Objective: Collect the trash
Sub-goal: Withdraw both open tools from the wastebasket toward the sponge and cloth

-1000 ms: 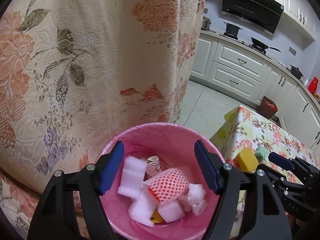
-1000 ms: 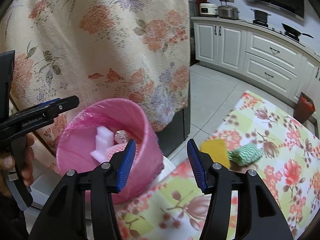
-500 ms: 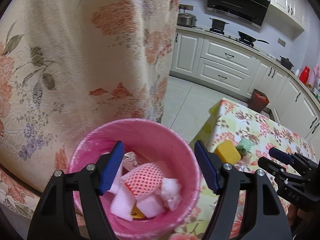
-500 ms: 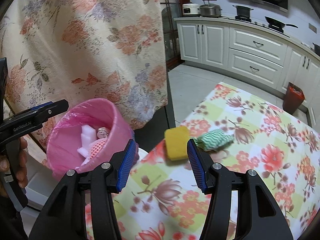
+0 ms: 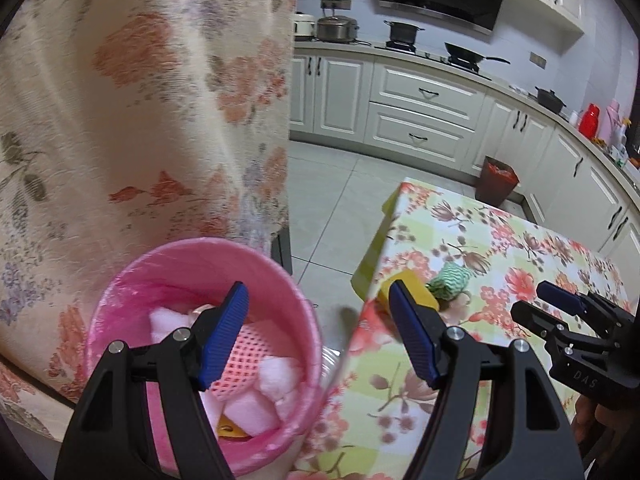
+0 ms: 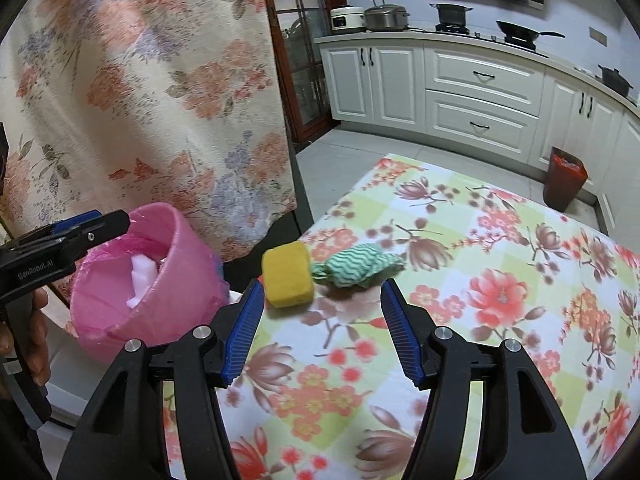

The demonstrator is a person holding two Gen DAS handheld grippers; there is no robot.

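The pink bin [image 5: 192, 280] stands left of the table [image 6: 500, 240], lined with a pink bag and holding white foam pieces [image 5: 268, 376], one pink net sleeve [image 5: 240, 352] and a yellow scrap [image 5: 230, 430]; the left gripper [image 5: 318, 336] hangs over its right rim, jaws wide, holding nothing; "GenRobot.AI" reads on its side in the right view, "DAS" on the right gripper's body in the left view; one yellow sponge [image 6: 287, 274] and one green-striped cloth [image 6: 356, 267] lie touching near the table's left edge, just beyond the right gripper [image 6: 322, 334], whose jaws stand wide and bare.
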